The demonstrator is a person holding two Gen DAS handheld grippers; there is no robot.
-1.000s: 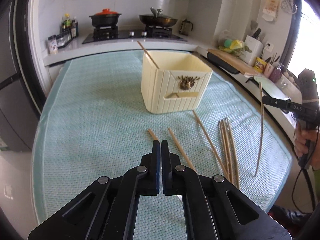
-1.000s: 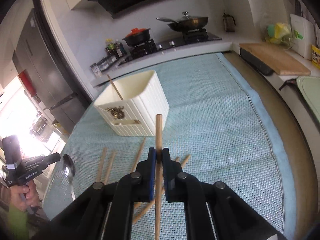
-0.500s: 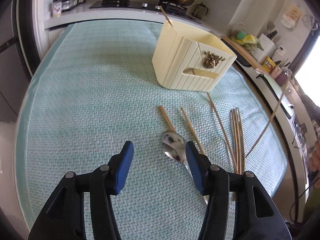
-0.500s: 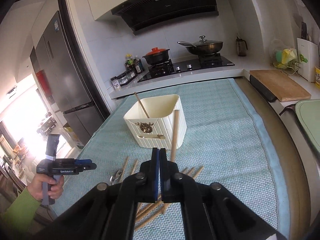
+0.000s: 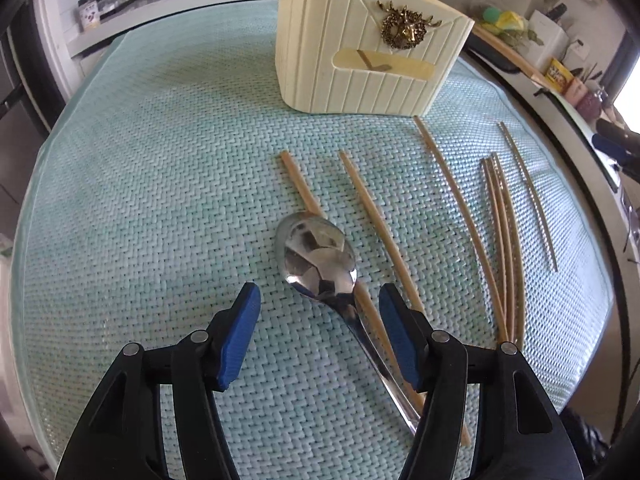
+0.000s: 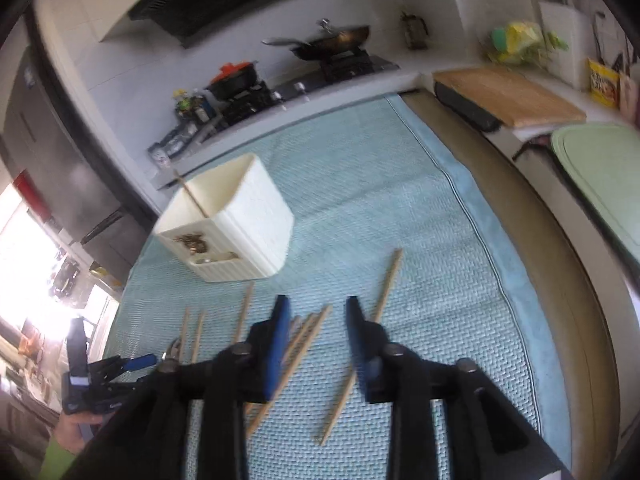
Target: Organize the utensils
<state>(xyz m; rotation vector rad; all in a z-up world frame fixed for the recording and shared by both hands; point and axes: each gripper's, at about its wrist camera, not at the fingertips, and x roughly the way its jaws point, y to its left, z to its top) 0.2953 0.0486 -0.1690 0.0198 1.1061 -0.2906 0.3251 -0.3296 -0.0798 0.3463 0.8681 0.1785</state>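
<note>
The left gripper [image 5: 318, 306] is opening, empty, its jaws straddling the spoon [image 5: 320, 254] on the mat [image 5: 140, 184]. A chopstick [image 5: 304, 196] lies under the bowl; closing here could pinch both. The right gripper [image 6: 316, 320] is opening, empty.

Glossy metal spoon [image 5: 318, 254] (woven cloth [image 5: 160, 160])

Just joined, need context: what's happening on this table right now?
A person is sorting utensils into a cream holder on a teal mat. The left tool is opening over a metal spoon lying across a chopstick, not gripping it. The right tool is opening too, empty, above the loose chopsticks on the mat. One chopstick already stands in the holder.
</note>
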